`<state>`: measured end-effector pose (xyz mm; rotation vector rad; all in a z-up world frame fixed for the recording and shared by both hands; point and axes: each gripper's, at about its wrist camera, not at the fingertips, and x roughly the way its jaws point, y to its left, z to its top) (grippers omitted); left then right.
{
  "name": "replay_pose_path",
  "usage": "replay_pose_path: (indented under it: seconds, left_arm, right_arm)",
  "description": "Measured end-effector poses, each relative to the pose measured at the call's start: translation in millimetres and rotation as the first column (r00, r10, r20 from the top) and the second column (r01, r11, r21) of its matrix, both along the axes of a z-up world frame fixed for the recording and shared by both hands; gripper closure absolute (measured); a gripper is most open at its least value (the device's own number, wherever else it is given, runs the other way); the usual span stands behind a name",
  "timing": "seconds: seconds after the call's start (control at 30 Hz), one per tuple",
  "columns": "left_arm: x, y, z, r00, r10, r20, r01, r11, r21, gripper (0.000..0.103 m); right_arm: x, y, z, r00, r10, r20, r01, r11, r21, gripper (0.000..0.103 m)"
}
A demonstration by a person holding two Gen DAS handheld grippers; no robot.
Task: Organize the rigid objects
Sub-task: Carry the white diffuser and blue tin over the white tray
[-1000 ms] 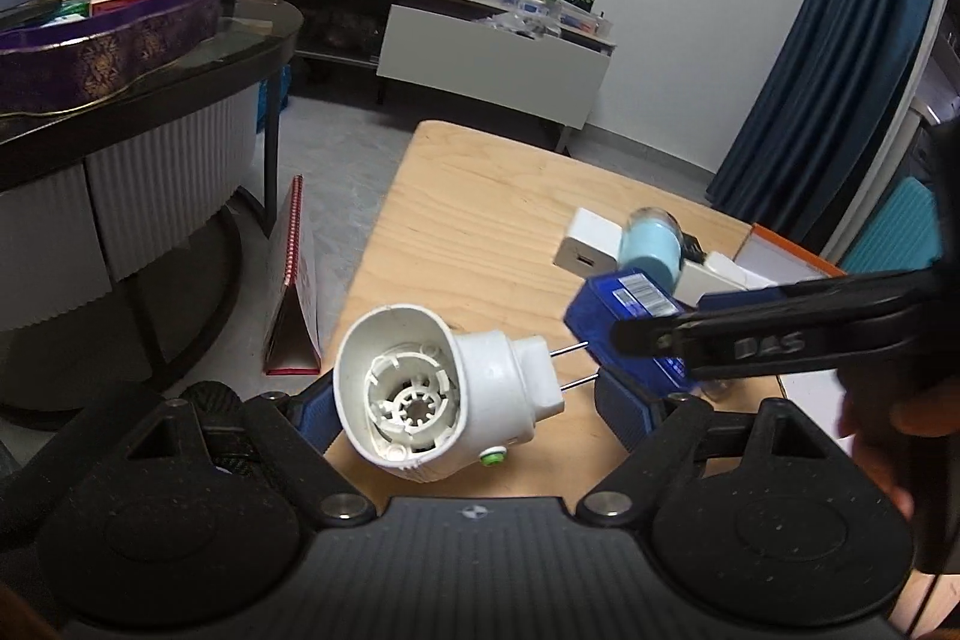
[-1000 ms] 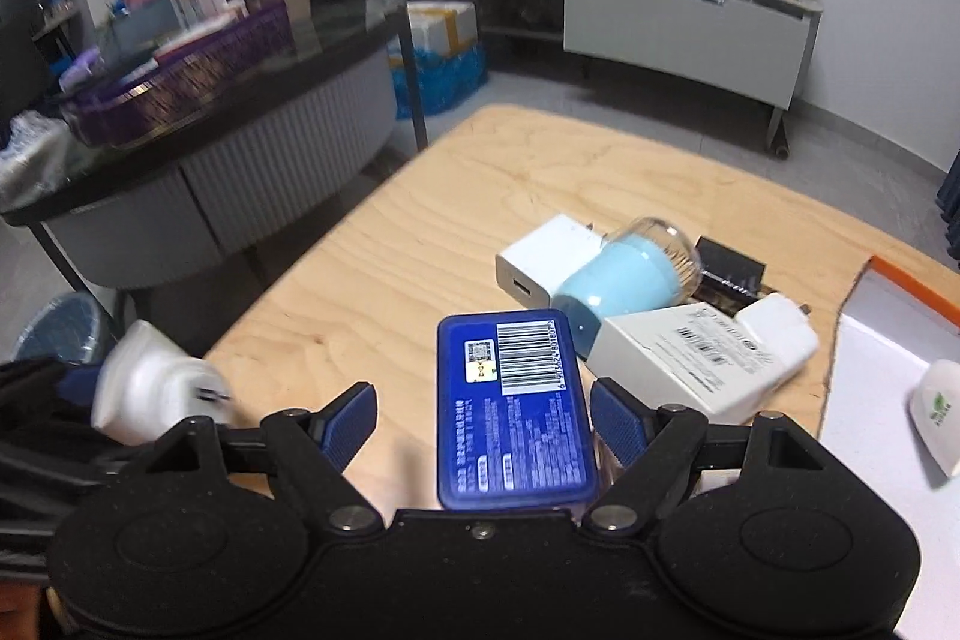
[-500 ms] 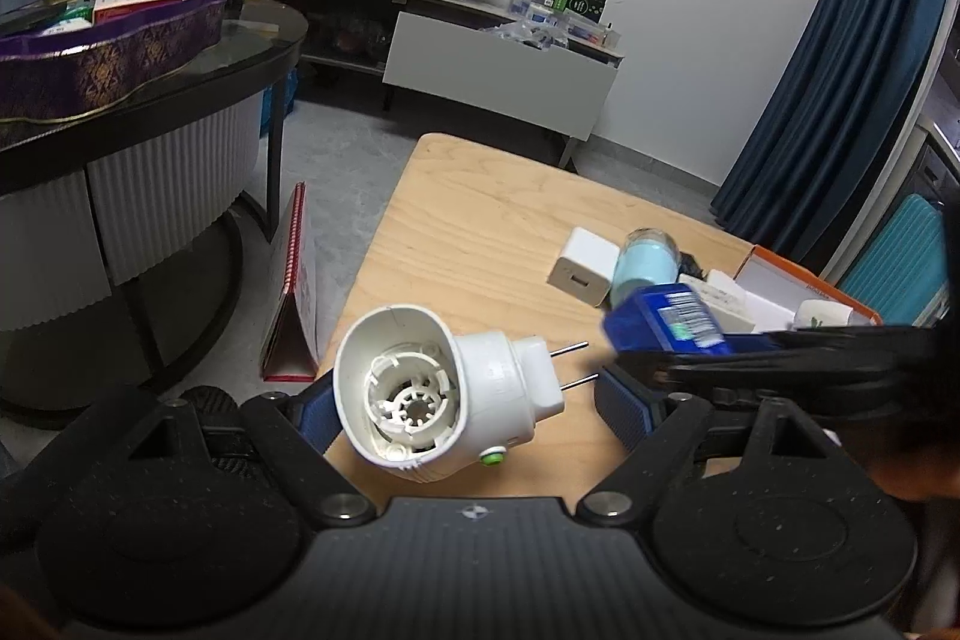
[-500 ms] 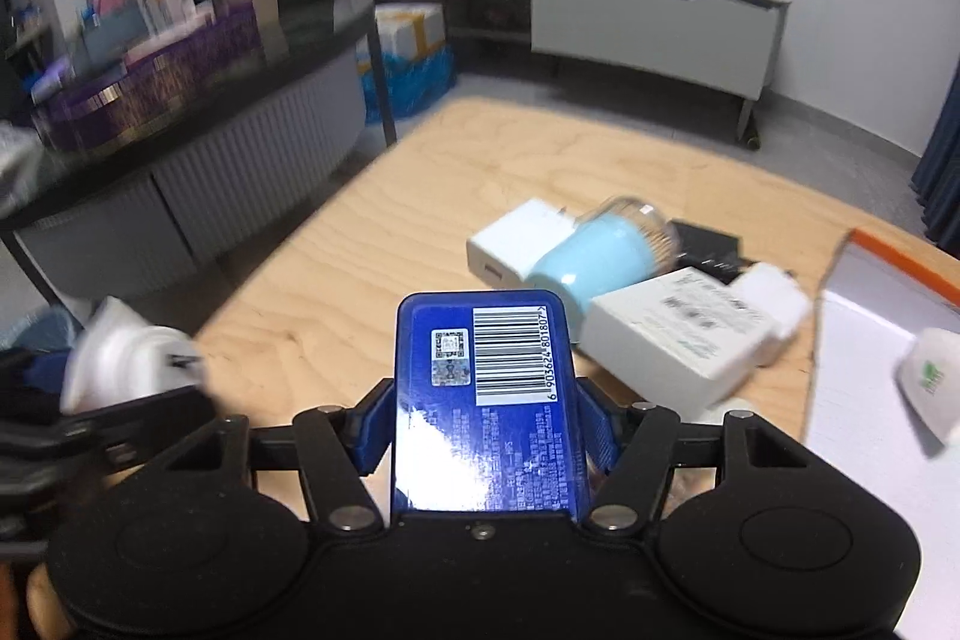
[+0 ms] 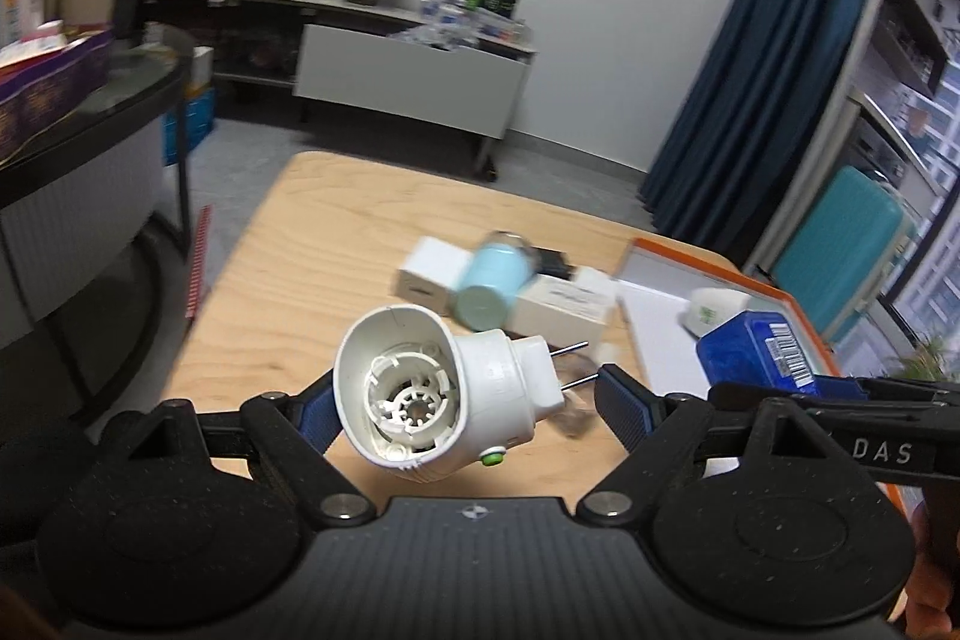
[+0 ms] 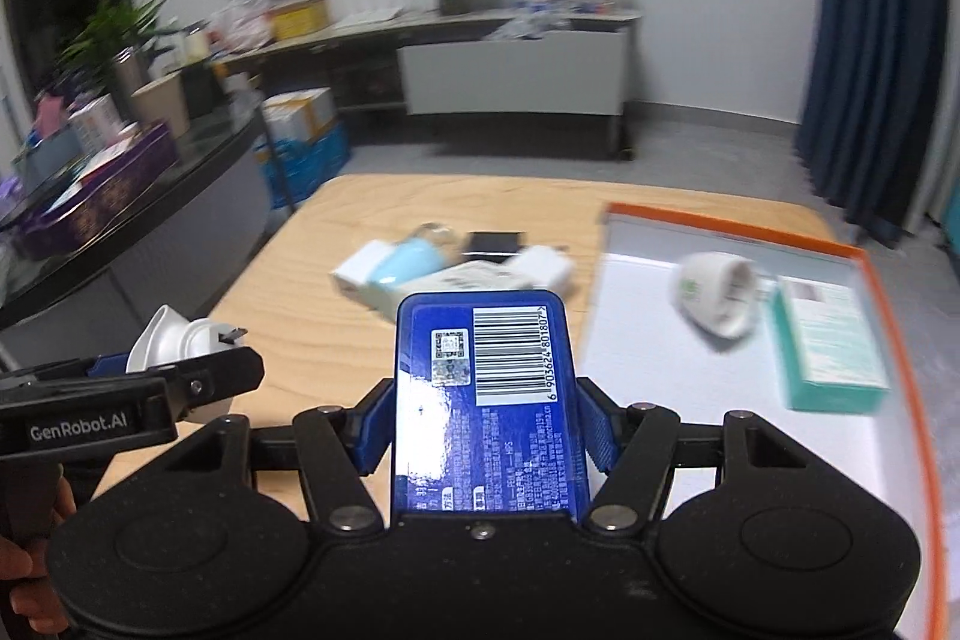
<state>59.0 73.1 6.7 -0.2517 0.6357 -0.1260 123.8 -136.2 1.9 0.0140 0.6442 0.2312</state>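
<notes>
- The left tool (image 5: pixel 462 397) points down at a slant over the near left part of the wooden surface (image 5: pixel 336 244). Its jaws stand wide, clamped on a white plug-in device (image 5: pixel 432 400): a rounded plastic shell with an open ribbed end toward the camera, two metal pins toward the right pad, and a small green button underneath.
- In the middle of the surface lies a loose cluster: a white square charger (image 5: pixel 429 271), a pale blue cylinder with a clear cap (image 5: pixel 492 280) lying on its side, a flat white box (image 5: pixel 564 304) touching it, and a small black item (image 6: pixel 495 243) at the far side.
- The right tool (image 6: pixel 483 430) also slants down, near the tray's left edge. Its jaws have just been closing and now press both sides of a glossy blue rectangular box (image 6: pixel 486 400) with rounded corners and a barcode label, held lengthwise above the surface.
- At the right sits a shallow tray (image 6: pixel 888 316) with an orange rim and white floor. In it lie a white plug-in device with a green mark (image 6: pixel 717 295) and, just right of it, a teal-and-white carton (image 6: pixel 831 346).
</notes>
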Motion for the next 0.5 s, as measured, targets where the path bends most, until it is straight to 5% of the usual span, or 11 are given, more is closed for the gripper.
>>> replay_pose_path:
  seconds: [0.5]
  left_arm:
    - [17,-75,16,0.984,-0.177,0.031,0.177,0.984,0.022,0.015]
  right_arm:
    - [-28,-85,-2,0.98,-0.2,0.008,0.2,0.979,0.026,0.028]
